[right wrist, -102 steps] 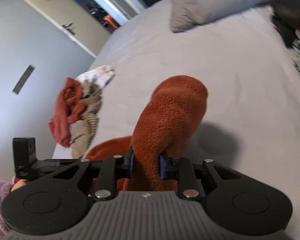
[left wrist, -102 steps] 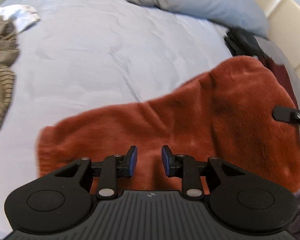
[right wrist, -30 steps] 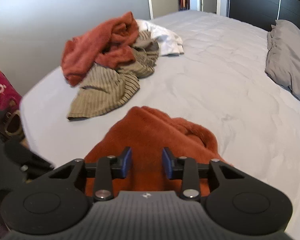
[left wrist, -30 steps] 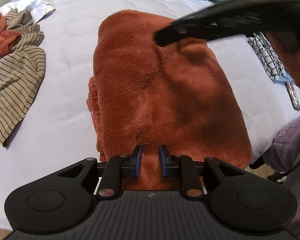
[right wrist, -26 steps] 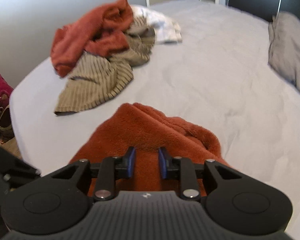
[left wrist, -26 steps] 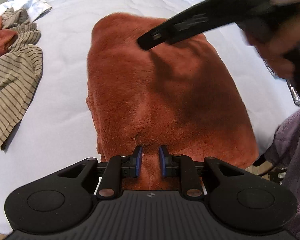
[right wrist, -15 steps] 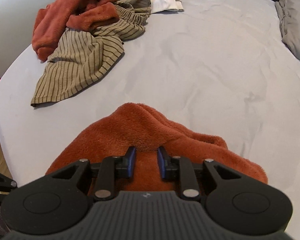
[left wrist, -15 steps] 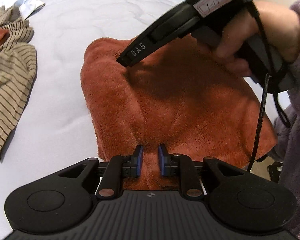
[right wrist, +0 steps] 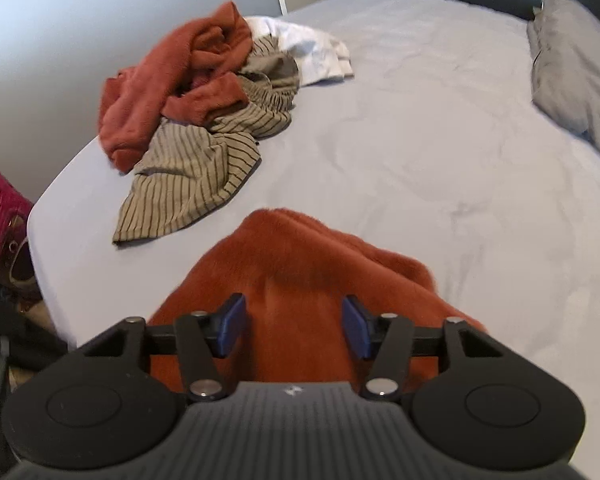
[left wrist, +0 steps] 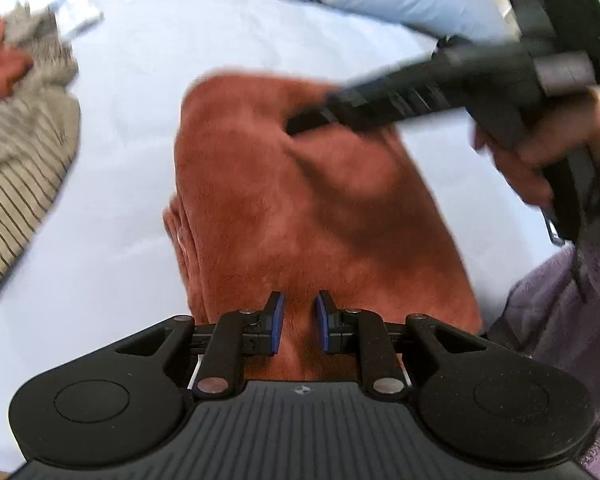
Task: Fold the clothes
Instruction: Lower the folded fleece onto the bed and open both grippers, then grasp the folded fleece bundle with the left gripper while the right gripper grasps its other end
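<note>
A rust-orange fleece garment (left wrist: pixel 300 200) lies folded lengthwise on the pale bed sheet (left wrist: pixel 140 40). My left gripper (left wrist: pixel 299 322) is shut on its near edge. In the right wrist view the same garment (right wrist: pixel 300 272) lies under my right gripper (right wrist: pixel 292 328), whose jaws stand wide open just above the fleece and hold nothing. The right gripper's body (left wrist: pixel 440 84) shows blurred in the left wrist view, over the garment's far right side.
A pile of unfolded clothes sits at the bed's far left corner: a striped tan garment (right wrist: pixel 188 184), another rust fleece (right wrist: pixel 172 80) and a white piece (right wrist: pixel 312 52). A grey pillow (right wrist: pixel 572 68) lies at the head. The bed edge (right wrist: pixel 48 264) is near left.
My right gripper has opened and let go of the fleece, lifting a little. My left gripper stays shut on the near edge. The garment lies flatter.
</note>
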